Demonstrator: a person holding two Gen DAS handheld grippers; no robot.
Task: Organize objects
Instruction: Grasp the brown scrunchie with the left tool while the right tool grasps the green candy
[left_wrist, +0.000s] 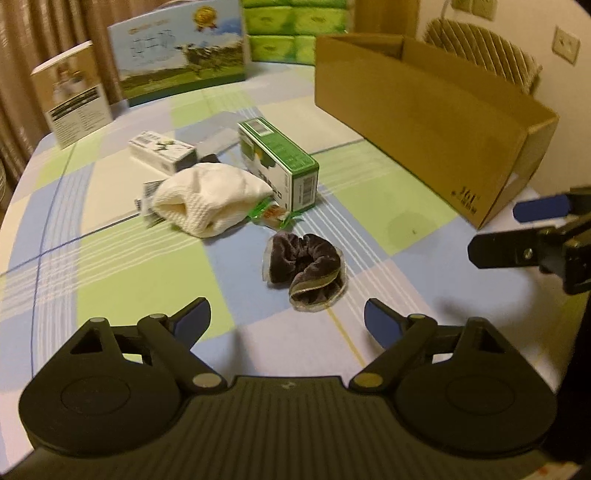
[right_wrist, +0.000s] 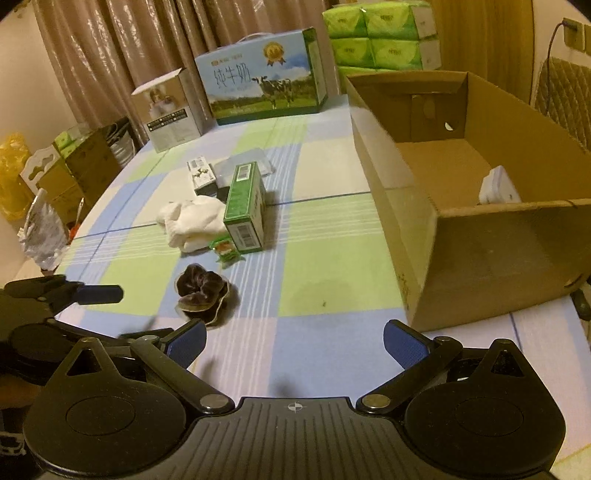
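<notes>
On the counter (right_wrist: 325, 266), spread with a checked cloth, the loose things lie in a cluster to the left of the open cardboard box (right_wrist: 480, 258), which looks like the place they are meant to go; a small white object (right_wrist: 496, 186) already sits in its near corner. Nearest the grippers is a dark velvet scrunchie (left_wrist: 304, 271), lying apart from the pile. Behind it a white sock (left_wrist: 207, 199) leans against a green carton (left_wrist: 280, 166), with a small green packet (left_wrist: 273, 216) tucked at their feet and a small white carton (left_wrist: 160, 151) further back. The left gripper (left_wrist: 286, 321) hangs just short of the scrunchie, fingers spread wide and empty, probably lining up to take it. The right gripper (right_wrist: 293, 343) waits beside it nearer the box, fingers also wide with nothing between them.
</notes>
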